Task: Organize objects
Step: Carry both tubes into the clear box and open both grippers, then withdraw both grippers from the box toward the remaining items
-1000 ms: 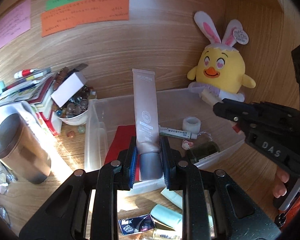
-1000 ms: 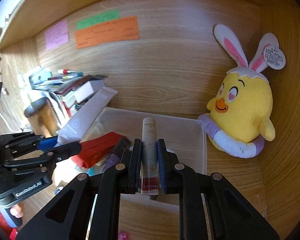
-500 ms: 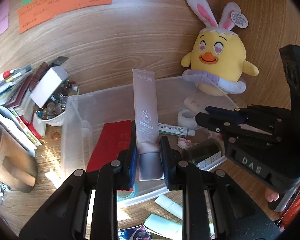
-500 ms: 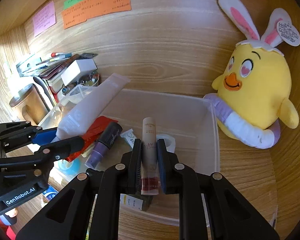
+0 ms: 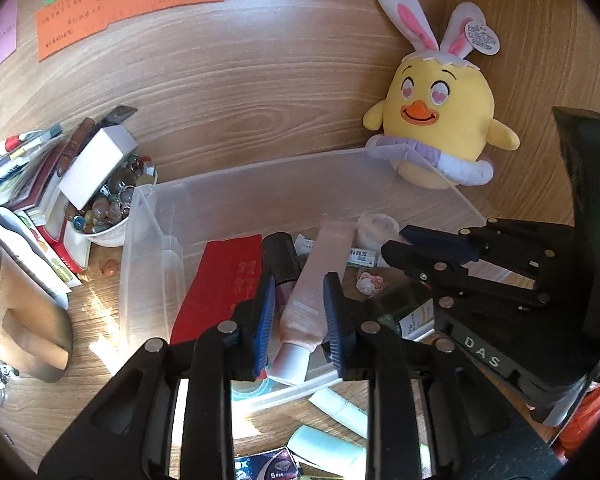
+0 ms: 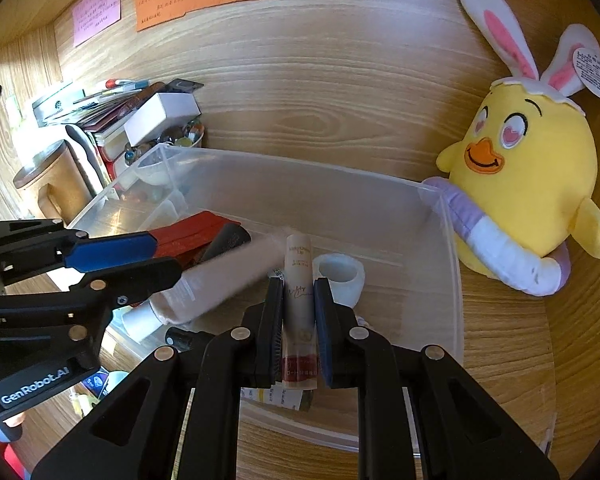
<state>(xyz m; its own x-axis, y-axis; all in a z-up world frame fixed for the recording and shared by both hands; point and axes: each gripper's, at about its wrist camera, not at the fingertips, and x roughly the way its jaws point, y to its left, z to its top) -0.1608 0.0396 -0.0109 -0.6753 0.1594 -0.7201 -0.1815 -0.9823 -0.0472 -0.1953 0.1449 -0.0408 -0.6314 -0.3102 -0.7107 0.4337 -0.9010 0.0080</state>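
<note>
The clear plastic bin (image 6: pixel 452 264) is being filled: the pink tube (image 5: pixel 320 280) is being released into it at its 6 o'clock side as the left gripper (image 5: pixel 296 316) jaws are opening, pads already clear of it. The small lip tube (image 6: pixel 299 300) is being held tightly by the nearly closed right gripper (image 6: pixel 298 320) above the bin's middle and should be lowered flat before release. "GenRobot.AI" and "DAS" are being read on the grippers.
</note>
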